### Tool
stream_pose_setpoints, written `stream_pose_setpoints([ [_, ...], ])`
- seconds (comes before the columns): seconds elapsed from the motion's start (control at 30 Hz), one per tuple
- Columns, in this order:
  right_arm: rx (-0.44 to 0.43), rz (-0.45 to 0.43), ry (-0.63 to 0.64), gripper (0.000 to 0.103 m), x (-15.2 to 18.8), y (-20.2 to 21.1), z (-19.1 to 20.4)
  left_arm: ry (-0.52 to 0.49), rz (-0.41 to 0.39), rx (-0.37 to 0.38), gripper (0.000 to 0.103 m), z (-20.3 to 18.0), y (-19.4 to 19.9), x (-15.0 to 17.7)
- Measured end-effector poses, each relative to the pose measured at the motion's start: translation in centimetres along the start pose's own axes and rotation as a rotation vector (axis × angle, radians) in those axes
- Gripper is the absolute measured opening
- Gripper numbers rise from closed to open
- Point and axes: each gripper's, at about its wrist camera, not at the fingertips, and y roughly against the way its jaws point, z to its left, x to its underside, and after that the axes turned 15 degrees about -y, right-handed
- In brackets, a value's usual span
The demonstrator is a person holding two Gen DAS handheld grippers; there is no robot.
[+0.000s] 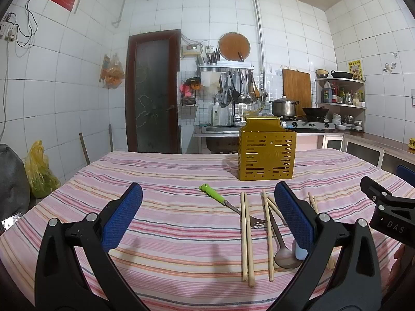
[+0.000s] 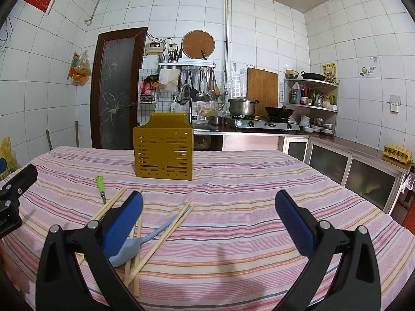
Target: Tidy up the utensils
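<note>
A gold slotted utensil holder [image 1: 267, 153] [image 2: 163, 150] stands upright on the striped tablecloth [image 1: 168, 181]. In front of it lie a green-handled fork [image 1: 228, 204], several wooden chopsticks [image 1: 246, 235], a brown metal spoon [image 1: 282, 248] and a pale blue plastic spoon [image 2: 137, 243]. My left gripper [image 1: 207, 215] is open above the cloth, left of the utensils; its right finger hides part of the spoons. My right gripper [image 2: 207, 223] is open too, with its left finger over the chopsticks [image 2: 160, 235] and blue spoon. The fork's handle [image 2: 99, 184] shows at left.
The table's far edge faces a kitchen counter with a sink [image 1: 220, 129], a gas stove [image 2: 262, 124] with a pot and wok, and corner shelves [image 2: 311, 96]. A dark door [image 1: 153, 90] is at the back left. A yellow bag [image 1: 39, 171] sits by the left wall.
</note>
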Motion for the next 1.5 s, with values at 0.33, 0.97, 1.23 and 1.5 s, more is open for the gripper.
stream_pose_setpoints([
  [0.33,-0.001,-0.002,-0.002,0.099,0.0,0.1,0.0,0.001,-0.001,-0.001,0.098,0.0,0.1,0.0],
  [0.97,0.000,-0.006,-0.004,0.099,-0.1,0.2,0.1,-0.002,-0.004,-0.003,0.098,0.0,0.2,0.1],
  [1.23,0.001,-0.015,-0.007,0.099,-0.3,0.7,0.1,-0.005,-0.010,0.000,0.098,0.2,0.4,0.0],
  [1.5,0.000,-0.021,-0.015,0.099,-0.5,1.4,-0.2,-0.024,-0.045,0.019,0.098,0.0,0.8,0.1],
])
